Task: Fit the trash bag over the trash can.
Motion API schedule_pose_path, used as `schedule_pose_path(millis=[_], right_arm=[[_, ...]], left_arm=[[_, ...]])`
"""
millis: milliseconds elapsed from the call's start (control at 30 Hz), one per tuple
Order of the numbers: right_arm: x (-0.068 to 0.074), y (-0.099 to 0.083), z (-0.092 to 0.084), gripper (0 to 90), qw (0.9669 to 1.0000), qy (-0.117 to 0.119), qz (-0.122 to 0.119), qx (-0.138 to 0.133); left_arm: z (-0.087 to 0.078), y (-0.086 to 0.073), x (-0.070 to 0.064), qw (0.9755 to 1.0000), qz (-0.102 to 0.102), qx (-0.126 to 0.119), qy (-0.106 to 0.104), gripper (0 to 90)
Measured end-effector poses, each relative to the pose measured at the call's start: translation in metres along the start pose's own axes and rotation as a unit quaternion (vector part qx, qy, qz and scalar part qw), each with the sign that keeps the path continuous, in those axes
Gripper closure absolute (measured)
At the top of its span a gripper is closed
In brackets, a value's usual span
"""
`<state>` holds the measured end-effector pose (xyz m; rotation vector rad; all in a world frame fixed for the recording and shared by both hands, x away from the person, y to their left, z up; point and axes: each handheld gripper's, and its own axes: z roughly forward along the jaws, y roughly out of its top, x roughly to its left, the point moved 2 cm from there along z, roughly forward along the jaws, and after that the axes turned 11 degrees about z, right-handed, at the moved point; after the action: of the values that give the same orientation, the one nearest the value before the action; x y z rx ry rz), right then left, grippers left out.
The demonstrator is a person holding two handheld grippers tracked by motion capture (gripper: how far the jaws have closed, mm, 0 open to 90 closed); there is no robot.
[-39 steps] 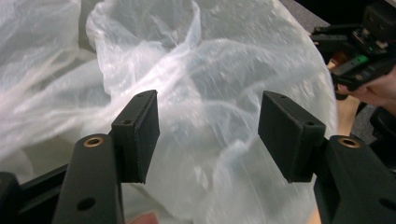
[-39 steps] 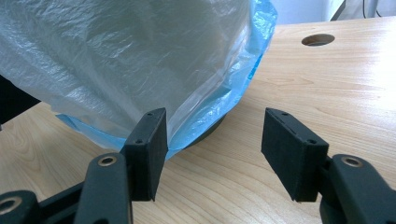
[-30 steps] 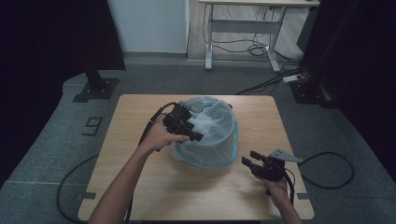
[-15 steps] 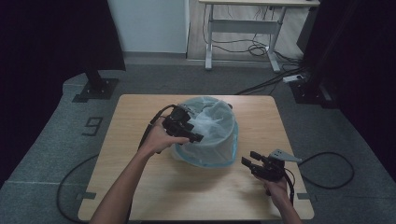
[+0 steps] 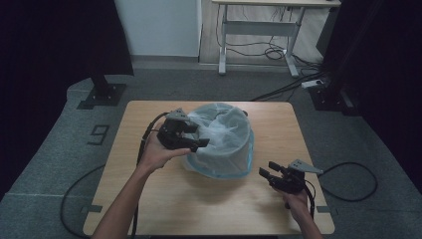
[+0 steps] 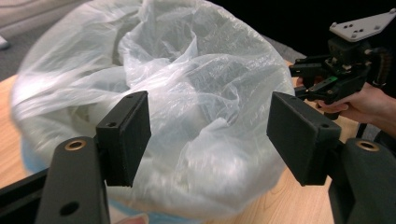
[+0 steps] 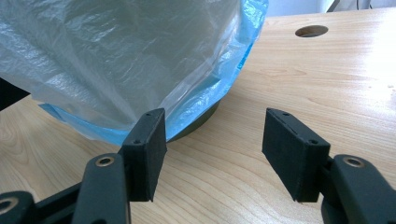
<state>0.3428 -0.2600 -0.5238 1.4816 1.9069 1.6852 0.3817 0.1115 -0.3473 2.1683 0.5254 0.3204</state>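
A round container draped in a translucent plastic bag [image 5: 221, 137] with a blue hem stands mid-table. My left gripper [image 5: 196, 137] hovers at the bag's left side, open; its jaws have just been opening. In the left gripper view the crumpled bag [image 6: 196, 93] bulges beyond my left gripper [image 6: 210, 135], and neither pad presses on the film. My right gripper [image 5: 263, 172] rests low at the table's front right, open and apart from the bag. In the right gripper view my right gripper [image 7: 215, 149] faces the blue hem [image 7: 233, 70] and holds nothing.
The wooden table [image 5: 199, 199] has bare room in front of and beside the bag. A round cable hole [image 7: 311, 31] is in the tabletop beyond the bag. Cables trail off both grippers over the table edges. Dark curtains and a desk stand farther back.
My left gripper has drawn back to the left off the bag, and its jaws have widened. The right gripper has stayed where it was.
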Motion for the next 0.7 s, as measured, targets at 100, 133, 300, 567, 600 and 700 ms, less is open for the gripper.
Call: schedule_pose_path(millis=[100, 133, 300, 567, 600, 700], right_arm=[[-0.001, 0.0, 0.0, 39.0, 1.0, -0.002, 0.001, 0.0], [-0.001, 0.0, 0.0, 38.9, 1.0, -0.002, 0.001, 0.0], [-0.001, -0.002, 0.001, 38.8, 1.0, -0.006, -0.004, 0.006], [-0.001, -0.007, 0.006, 38.8, 0.9998, -0.008, -0.007, 0.015], [-0.001, -0.007, 0.006, 38.8, 0.9998, -0.008, -0.006, 0.016], [-0.001, -0.008, 0.007, 38.8, 0.9998, -0.009, -0.006, 0.018]], left_arm=[[-0.01, -0.008, -0.003, 0.9998, 0.005, -0.005, 0.02, 30.1], [-0.013, -0.012, -0.004, 0.9997, 0.003, -0.01, 0.022, 29.9], [-0.026, -0.031, -0.006, 0.9989, -0.001, -0.017, 0.043, 29.9], [-0.04, -0.069, -0.012, 0.9976, -0.006, -0.01, 0.069, 29.8], [-0.041, -0.074, -0.012, 0.9975, -0.01, -0.011, 0.069, 29.9], [-0.044, -0.088, -0.011, 0.997, -0.018, -0.008, 0.075, 29.9]])
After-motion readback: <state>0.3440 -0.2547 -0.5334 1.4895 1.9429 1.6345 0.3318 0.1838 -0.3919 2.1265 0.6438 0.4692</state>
